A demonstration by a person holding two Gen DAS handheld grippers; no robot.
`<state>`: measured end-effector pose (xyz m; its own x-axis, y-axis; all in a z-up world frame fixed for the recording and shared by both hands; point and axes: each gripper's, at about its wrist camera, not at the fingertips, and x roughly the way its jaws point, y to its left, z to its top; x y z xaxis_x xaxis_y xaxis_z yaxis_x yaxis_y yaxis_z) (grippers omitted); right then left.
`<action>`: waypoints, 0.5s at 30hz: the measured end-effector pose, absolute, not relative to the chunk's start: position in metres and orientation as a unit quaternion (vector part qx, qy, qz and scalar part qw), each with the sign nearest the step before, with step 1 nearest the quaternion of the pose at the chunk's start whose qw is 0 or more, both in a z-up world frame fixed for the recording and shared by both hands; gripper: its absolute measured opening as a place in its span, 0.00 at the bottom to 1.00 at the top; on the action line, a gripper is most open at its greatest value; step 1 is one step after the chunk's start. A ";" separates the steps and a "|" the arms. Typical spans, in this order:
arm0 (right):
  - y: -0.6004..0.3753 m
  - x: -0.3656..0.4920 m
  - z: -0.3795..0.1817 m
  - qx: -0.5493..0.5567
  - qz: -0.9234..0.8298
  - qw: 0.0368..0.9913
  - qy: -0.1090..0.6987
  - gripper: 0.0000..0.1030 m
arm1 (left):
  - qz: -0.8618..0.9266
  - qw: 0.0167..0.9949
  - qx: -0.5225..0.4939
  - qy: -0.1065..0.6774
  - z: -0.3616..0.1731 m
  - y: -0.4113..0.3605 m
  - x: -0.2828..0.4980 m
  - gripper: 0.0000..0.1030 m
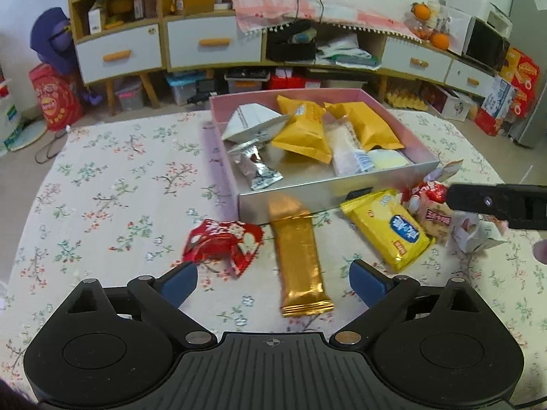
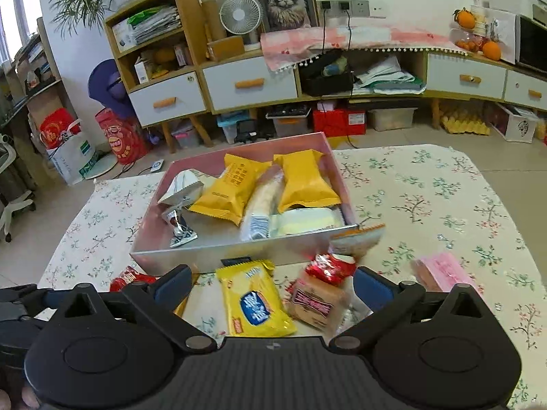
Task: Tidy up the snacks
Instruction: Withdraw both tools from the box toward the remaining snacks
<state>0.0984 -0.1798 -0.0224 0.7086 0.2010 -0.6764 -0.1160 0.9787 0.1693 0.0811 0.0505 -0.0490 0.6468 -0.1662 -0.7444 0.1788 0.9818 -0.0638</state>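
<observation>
A pink box (image 1: 324, 198) (image 2: 218, 249) stands on the flowered table and holds several snack packs, yellow, white and silver. In front of it lie a gold bar pack (image 1: 301, 256), a red wrapper (image 1: 222, 242), a yellow pack (image 1: 389, 229) (image 2: 253, 300), a pinkish cracker pack (image 1: 436, 217) (image 2: 318, 302) and a small red pack (image 2: 330, 268). My left gripper (image 1: 273, 282) is open and empty, with the gold bar between its fingers. My right gripper (image 2: 271, 287) is open and empty above the yellow and cracker packs; it also shows in the left wrist view (image 1: 495, 205).
A pink pack (image 2: 444, 270) lies on the table to the right. A white pack (image 1: 475, 232) lies under the right gripper. Behind the table stand cabinets with drawers (image 2: 249, 85), fans, floor boxes and bags.
</observation>
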 end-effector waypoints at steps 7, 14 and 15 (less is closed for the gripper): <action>-0.185 0.084 -0.035 -0.001 0.090 0.923 0.374 0.76 | -0.099 0.908 -0.004 0.406 -0.061 0.058 0.072 0.94; -0.183 0.075 -0.050 -0.048 0.117 0.920 0.372 0.76 | -0.120 0.910 -0.006 0.397 -0.075 0.054 0.067 0.94; -0.182 0.073 -0.053 -0.053 0.123 0.919 0.372 0.76 | -0.126 0.909 -0.006 0.398 -0.077 0.053 0.068 0.94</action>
